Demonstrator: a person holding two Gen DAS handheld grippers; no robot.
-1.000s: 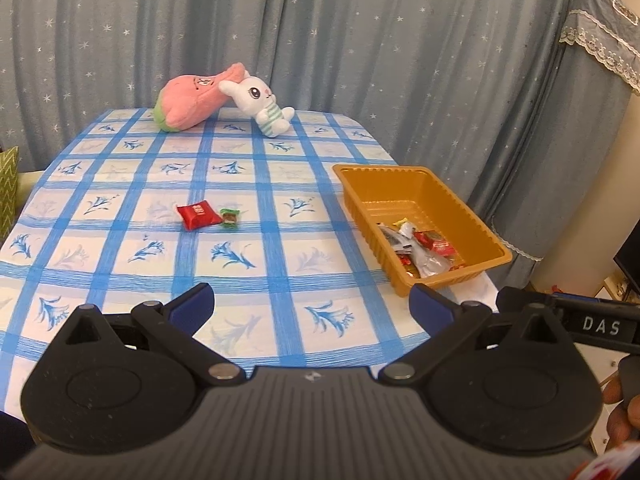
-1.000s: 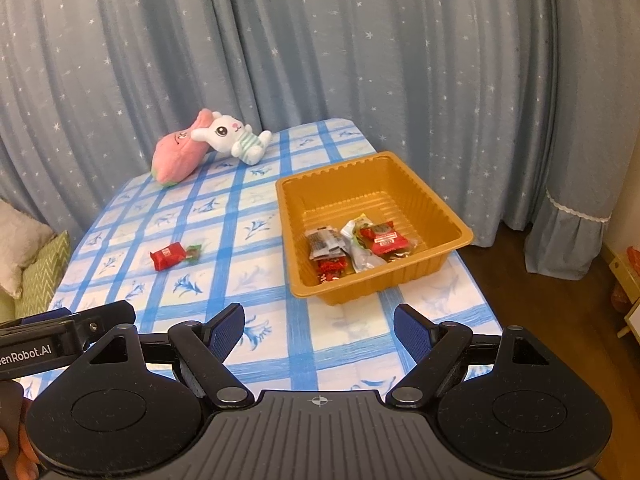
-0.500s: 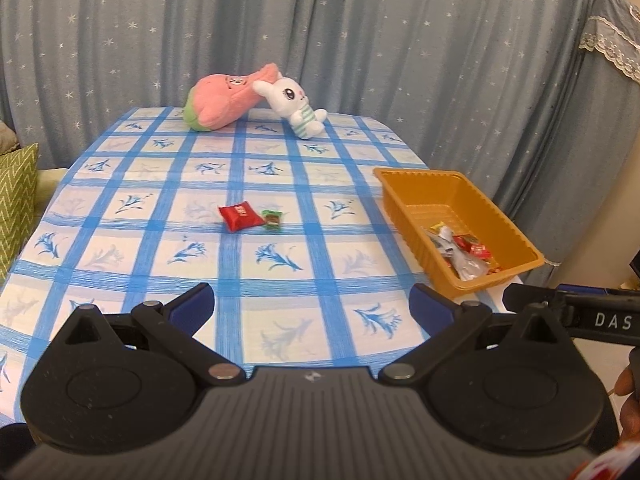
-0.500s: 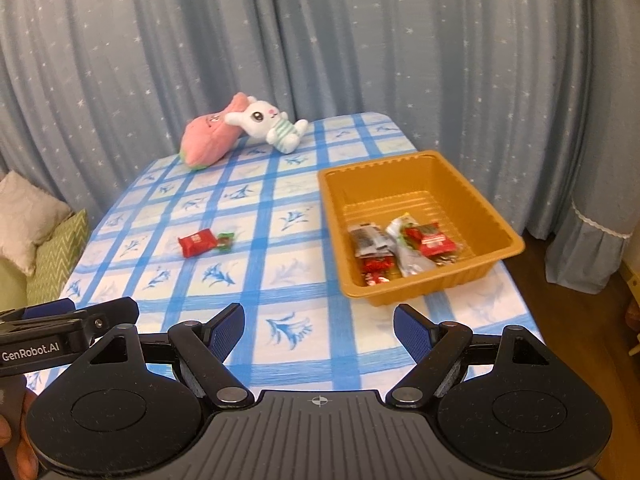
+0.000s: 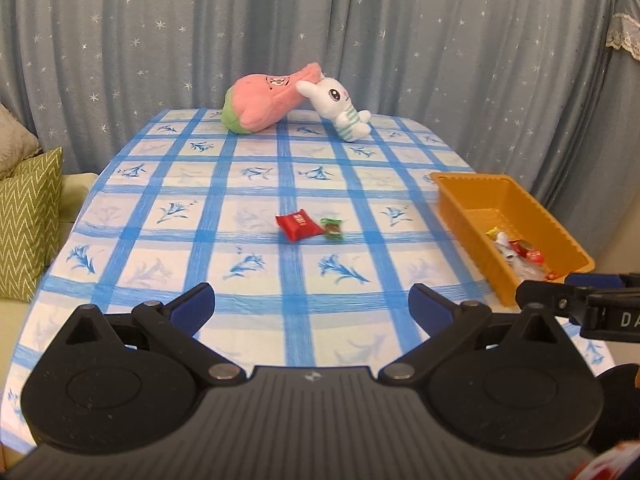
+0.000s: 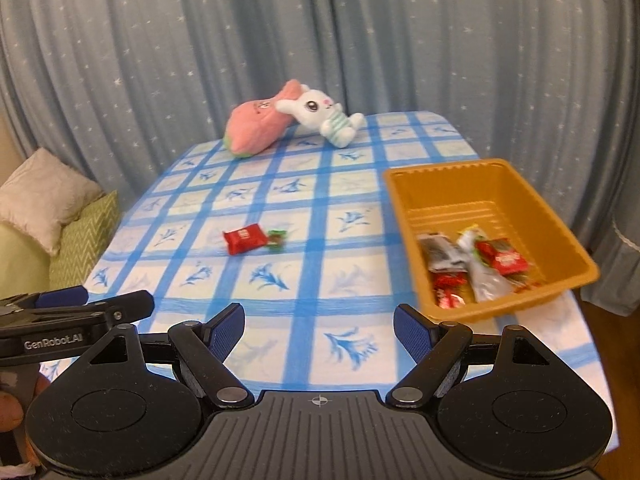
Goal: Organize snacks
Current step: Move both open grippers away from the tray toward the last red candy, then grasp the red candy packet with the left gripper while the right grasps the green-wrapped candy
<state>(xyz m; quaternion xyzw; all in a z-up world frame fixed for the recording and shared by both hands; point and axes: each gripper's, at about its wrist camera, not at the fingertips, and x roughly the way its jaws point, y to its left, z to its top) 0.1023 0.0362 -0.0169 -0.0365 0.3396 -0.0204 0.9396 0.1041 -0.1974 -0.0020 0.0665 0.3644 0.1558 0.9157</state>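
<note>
A red snack packet [image 5: 299, 224] [image 6: 245, 238] and a small green candy [image 5: 332, 228] [image 6: 277, 237] lie side by side mid-table. An orange tray [image 5: 472, 208] [image 6: 404, 200] at the right edge holds several wrapped snacks [image 6: 472, 268]. My left gripper [image 5: 312, 307] is open and empty above the near table edge, well short of the packet. My right gripper [image 6: 319, 326] is open and empty, near the tray's front left corner. Each gripper shows at the edge of the other's view.
A pink plush [image 5: 264, 100] and a white bunny plush [image 5: 338, 106] lie at the far end of the blue checked tablecloth [image 5: 240, 200]. Green and beige cushions [image 6: 56, 208] sit left of the table. Grey star curtains hang behind.
Both views have swung left: the tray has slid toward the right edge and the red packet and candy now sit nearer the centre. Both grippers stay open.
</note>
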